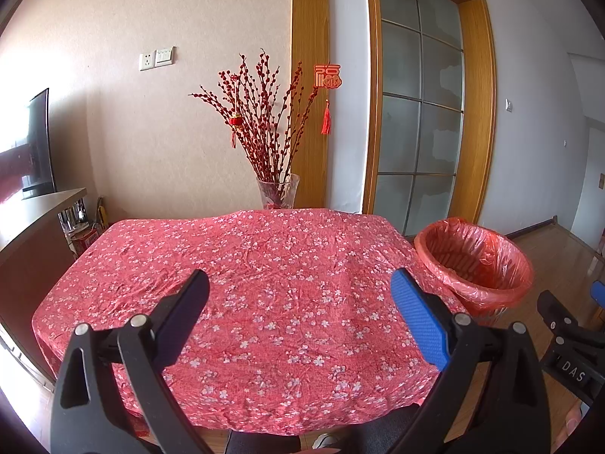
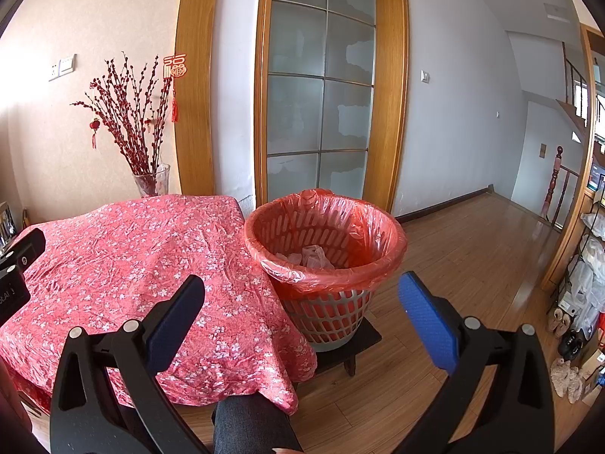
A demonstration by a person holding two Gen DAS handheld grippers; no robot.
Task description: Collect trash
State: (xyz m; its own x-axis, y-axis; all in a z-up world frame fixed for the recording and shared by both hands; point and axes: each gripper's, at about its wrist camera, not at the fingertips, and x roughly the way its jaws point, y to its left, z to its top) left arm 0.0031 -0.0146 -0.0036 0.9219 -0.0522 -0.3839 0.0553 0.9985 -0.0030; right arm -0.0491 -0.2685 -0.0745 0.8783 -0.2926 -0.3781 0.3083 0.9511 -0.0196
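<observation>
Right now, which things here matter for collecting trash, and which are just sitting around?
For the job: trash basket with red liner, crumpled plastic already inside, left gripper and right gripper, both open and empty.

Just there: floral tablecloth, vase of red branches, hanging red ornament.

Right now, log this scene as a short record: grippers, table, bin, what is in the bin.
left gripper: open, holding nothing, over the table
right gripper: open, holding nothing, pointed between table edge and bin
table: covered by a red floral cloth, no trash visible on it
vase: clear glass with red branches, behind the table's far edge
bin: slotted basket with a red liner, beside the table on a low dark stand
bin contents: pale crumpled plastic at the bottom
</observation>
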